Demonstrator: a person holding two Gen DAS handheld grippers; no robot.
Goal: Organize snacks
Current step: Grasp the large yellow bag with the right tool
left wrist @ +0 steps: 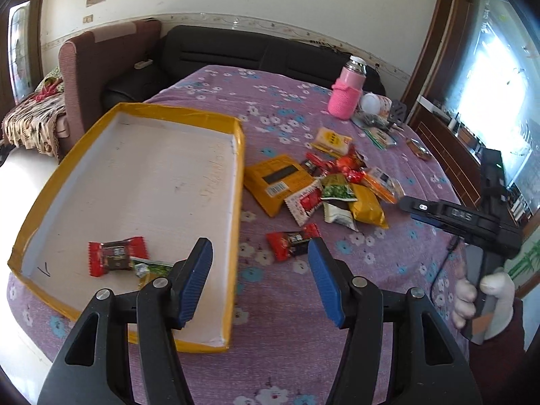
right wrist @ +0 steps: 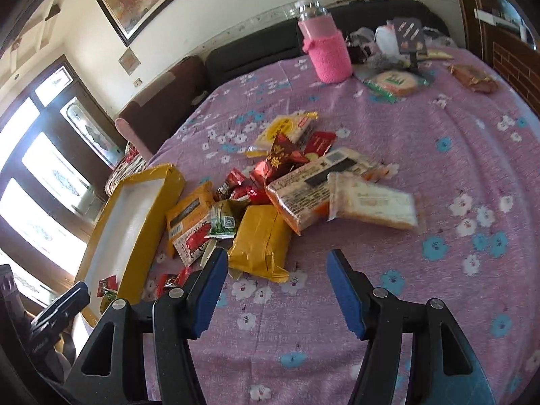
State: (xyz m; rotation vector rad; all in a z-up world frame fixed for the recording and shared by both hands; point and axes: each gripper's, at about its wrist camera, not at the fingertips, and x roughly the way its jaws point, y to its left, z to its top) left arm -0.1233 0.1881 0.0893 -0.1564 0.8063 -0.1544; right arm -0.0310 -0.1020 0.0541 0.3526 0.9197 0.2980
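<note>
I judged the sorting barely begun: the yellow-rimmed tray (left wrist: 135, 182) held only a red candy (left wrist: 116, 256) and a green packet (left wrist: 152, 267), with the snack pile (left wrist: 324, 185) just right of the tray. My left gripper (left wrist: 260, 280) and right gripper (right wrist: 273, 290) both stood half open and empty. The next pick looked like the loose red candy (left wrist: 293, 240) beside the tray; I could read no brand, only a barcode.

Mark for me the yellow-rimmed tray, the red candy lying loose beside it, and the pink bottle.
yellow-rimmed tray (left wrist: 240, 155), left wrist view, on its right yellow wall.
red candy (left wrist: 293, 241), left wrist view, middle of the wrapper, on the cloth outside the tray.
pink bottle (right wrist: 328, 54), right wrist view, on its knitted pink sleeve.
</note>
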